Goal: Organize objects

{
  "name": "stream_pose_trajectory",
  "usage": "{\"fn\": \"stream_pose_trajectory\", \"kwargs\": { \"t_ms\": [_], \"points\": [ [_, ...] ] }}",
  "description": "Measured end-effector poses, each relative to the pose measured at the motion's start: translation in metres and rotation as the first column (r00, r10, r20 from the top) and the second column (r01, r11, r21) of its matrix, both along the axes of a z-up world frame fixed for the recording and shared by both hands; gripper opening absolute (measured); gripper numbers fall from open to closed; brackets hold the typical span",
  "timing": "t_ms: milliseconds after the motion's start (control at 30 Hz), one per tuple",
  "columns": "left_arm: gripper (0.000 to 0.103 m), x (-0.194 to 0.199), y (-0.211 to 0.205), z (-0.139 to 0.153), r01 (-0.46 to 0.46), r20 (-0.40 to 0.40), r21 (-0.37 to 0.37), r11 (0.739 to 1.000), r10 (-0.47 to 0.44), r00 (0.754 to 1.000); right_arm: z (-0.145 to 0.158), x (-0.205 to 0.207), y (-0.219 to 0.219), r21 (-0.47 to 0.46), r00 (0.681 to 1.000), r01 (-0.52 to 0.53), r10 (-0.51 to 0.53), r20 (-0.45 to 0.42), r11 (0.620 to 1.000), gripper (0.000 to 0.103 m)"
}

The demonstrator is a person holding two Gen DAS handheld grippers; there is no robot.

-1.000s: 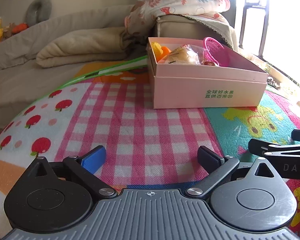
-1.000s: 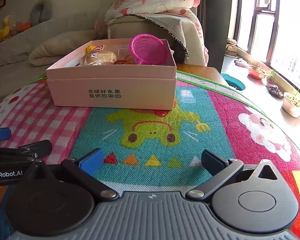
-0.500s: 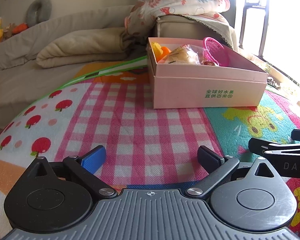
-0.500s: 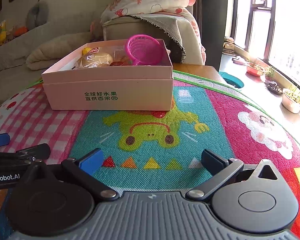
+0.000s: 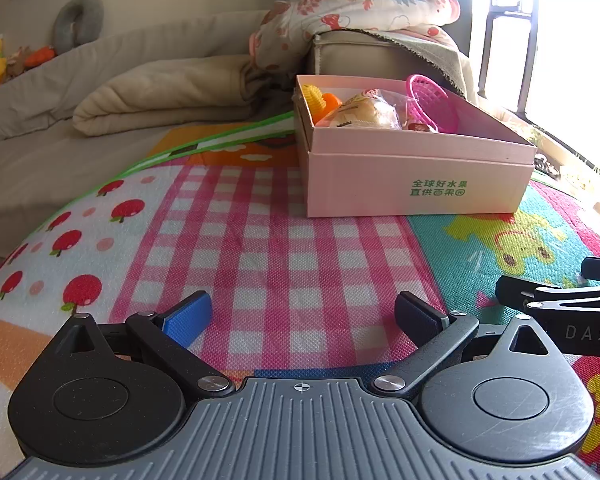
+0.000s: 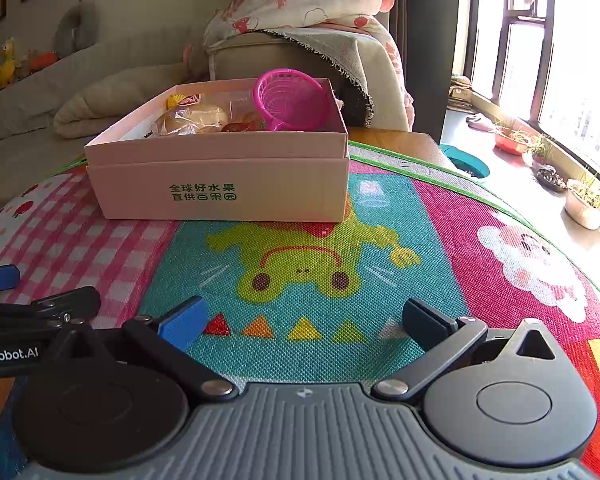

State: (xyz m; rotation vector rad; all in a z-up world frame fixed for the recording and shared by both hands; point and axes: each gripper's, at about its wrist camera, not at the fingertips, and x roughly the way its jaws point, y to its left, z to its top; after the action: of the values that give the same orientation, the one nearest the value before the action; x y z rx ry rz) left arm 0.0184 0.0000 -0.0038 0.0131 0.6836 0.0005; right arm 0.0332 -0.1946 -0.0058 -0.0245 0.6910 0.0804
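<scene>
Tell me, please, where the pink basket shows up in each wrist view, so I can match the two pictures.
Left wrist: the pink basket sits right of centre, upper part, tilted at the box's far right end.
Right wrist: the basket is near centre, upper part, in the box's far right corner.
Shared landmark: the pink box with green print on its front, standing on the mat.

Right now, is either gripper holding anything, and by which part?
Nothing is held. The left gripper and the right gripper both stand open and empty above the play mat, short of the pink box.
</scene>
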Motion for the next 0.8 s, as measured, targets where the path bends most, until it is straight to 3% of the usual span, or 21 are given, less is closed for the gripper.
{"fn": "stream_pose_trajectory", "kwargs": {
  "t_ms": [800],
  "points": [
    [0.102, 0.0000, 0.0015, -0.0006, 0.001, 0.000, 0.001, 1.000, -0.001, 1.000, 0.0002, -0.0009, -0.0014, 0.005, 1.000, 0.001, -0.001, 0.000, 1.000, 0.103]
  ]
}}
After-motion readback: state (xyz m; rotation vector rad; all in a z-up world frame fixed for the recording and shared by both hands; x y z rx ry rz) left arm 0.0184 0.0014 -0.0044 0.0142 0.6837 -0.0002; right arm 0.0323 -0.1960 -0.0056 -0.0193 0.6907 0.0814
